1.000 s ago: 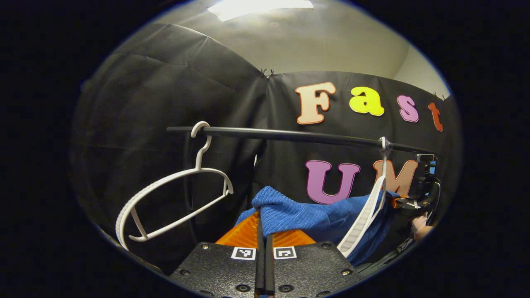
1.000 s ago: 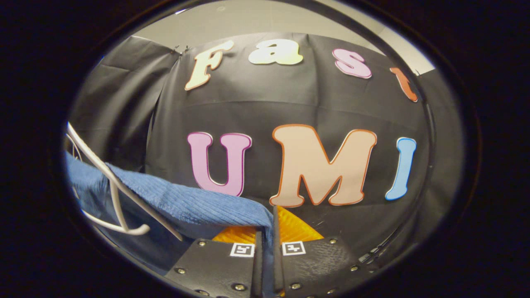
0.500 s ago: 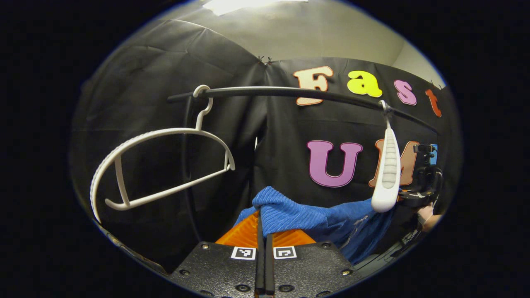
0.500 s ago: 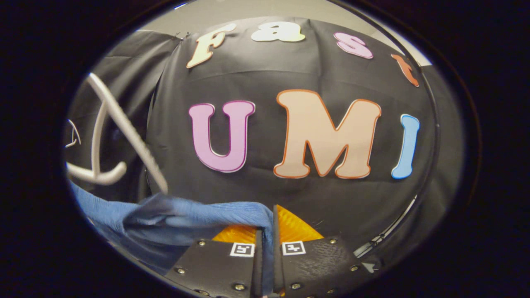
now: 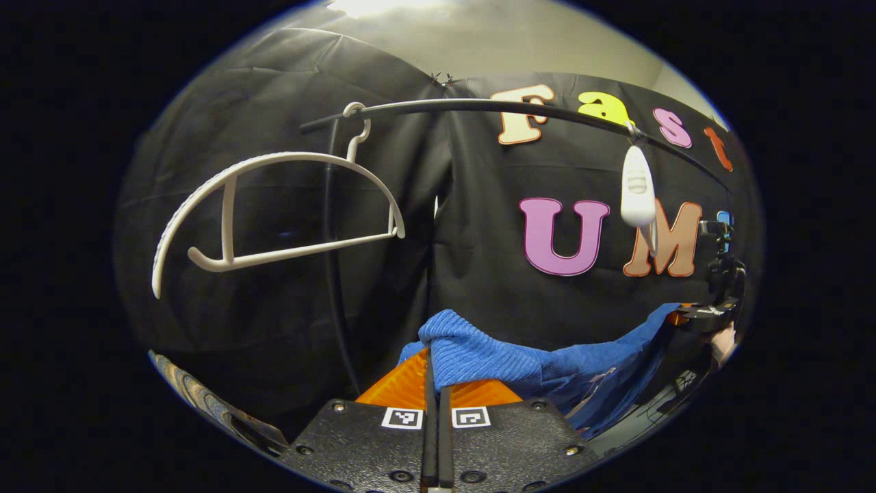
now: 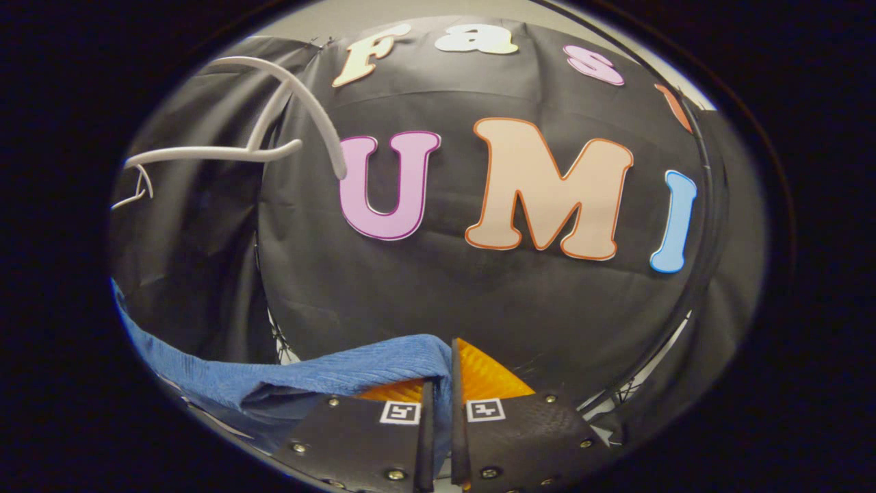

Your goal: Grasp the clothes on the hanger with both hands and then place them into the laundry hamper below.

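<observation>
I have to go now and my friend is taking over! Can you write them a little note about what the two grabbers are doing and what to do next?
Left gripper: fingers shut on one end of the blue ribbed knit garment.
Right gripper: fingers shut on the other end; the cloth sags between the two.
Both white plastic hangers hang bare on the black rail, above the garment.
Done: garment off its hanger.
Left: lower it into the laundry hamper, probably straight below, then open both grippers.

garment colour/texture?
Blue, ribbed knit garment; clearest in the left gripper view.
</observation>
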`<action>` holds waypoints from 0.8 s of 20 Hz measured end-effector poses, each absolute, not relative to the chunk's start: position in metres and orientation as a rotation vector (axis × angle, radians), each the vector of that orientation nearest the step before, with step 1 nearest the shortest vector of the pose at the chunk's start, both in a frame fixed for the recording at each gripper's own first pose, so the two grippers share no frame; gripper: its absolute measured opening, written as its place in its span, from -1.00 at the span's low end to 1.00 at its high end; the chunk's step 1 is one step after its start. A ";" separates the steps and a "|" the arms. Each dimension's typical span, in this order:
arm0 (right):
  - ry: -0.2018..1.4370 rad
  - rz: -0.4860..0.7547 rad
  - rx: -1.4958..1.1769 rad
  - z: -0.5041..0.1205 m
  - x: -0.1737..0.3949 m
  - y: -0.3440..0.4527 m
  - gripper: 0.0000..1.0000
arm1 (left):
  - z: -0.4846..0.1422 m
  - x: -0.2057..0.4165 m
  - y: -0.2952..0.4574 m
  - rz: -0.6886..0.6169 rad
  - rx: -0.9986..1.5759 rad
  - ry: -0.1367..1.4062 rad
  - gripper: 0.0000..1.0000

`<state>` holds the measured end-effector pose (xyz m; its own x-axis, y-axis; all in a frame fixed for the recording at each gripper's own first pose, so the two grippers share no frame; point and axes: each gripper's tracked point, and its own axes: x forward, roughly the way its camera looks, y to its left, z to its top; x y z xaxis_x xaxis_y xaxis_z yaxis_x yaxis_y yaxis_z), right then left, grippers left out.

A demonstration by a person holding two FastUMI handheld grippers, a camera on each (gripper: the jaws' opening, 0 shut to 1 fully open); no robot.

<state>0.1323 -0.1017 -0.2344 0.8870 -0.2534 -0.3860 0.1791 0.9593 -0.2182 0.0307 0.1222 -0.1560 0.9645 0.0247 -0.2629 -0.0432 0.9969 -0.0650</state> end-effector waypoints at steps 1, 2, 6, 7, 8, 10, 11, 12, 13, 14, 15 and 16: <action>0.429 -0.214 -0.182 -0.235 0.128 -0.098 -0.79 | -0.159 0.028 0.117 0.022 -0.063 0.270 -0.98; 0.433 -0.201 -0.184 -0.237 0.124 -0.093 -0.79 | -0.163 0.022 0.110 0.007 -0.054 0.277 -0.97; 0.447 -0.152 -0.175 -0.240 0.107 -0.073 -0.79 | -0.189 0.011 0.077 -0.067 -0.034 0.328 -0.98; 0.448 -0.142 -0.170 -0.240 0.106 -0.070 -0.79 | -0.194 0.007 0.067 -0.087 -0.035 0.339 -0.97; 0.448 -0.132 -0.164 -0.240 0.103 -0.065 -0.79 | -0.200 0.002 0.058 -0.109 -0.039 0.352 -0.97; 0.448 -0.115 -0.155 -0.237 0.096 -0.055 -0.79 | -0.213 0.003 0.032 -0.175 -0.037 0.374 -0.97; 0.446 -0.109 -0.153 -0.236 0.093 -0.052 -0.79 | -0.217 0.005 0.019 -0.210 -0.030 0.379 -0.99; 0.445 -0.103 -0.152 -0.234 0.091 -0.049 -0.79 | -0.220 0.006 0.007 -0.248 -0.026 0.383 -0.97; 0.444 -0.098 -0.152 -0.233 0.088 -0.046 -0.79 | -0.222 0.007 -0.006 -0.285 -0.027 0.386 -0.97; 0.442 -0.093 -0.151 -0.232 0.085 -0.043 -0.79 | -0.225 0.008 -0.019 -0.318 -0.034 0.390 -0.98; 0.443 -0.087 -0.147 -0.233 0.083 -0.040 -0.79 | -0.227 0.012 -0.034 -0.350 -0.037 0.397 -0.95; 0.446 -0.081 -0.147 -0.233 0.080 -0.037 -0.79 | -0.229 0.017 -0.047 -0.382 -0.037 0.402 -0.97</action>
<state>0.0803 -0.0372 -0.2329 0.8993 -0.1102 -0.4232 0.0458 0.9861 -0.1596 0.0174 -0.0468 -0.2288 0.8503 -0.3696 -0.3746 0.3551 0.9283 -0.1101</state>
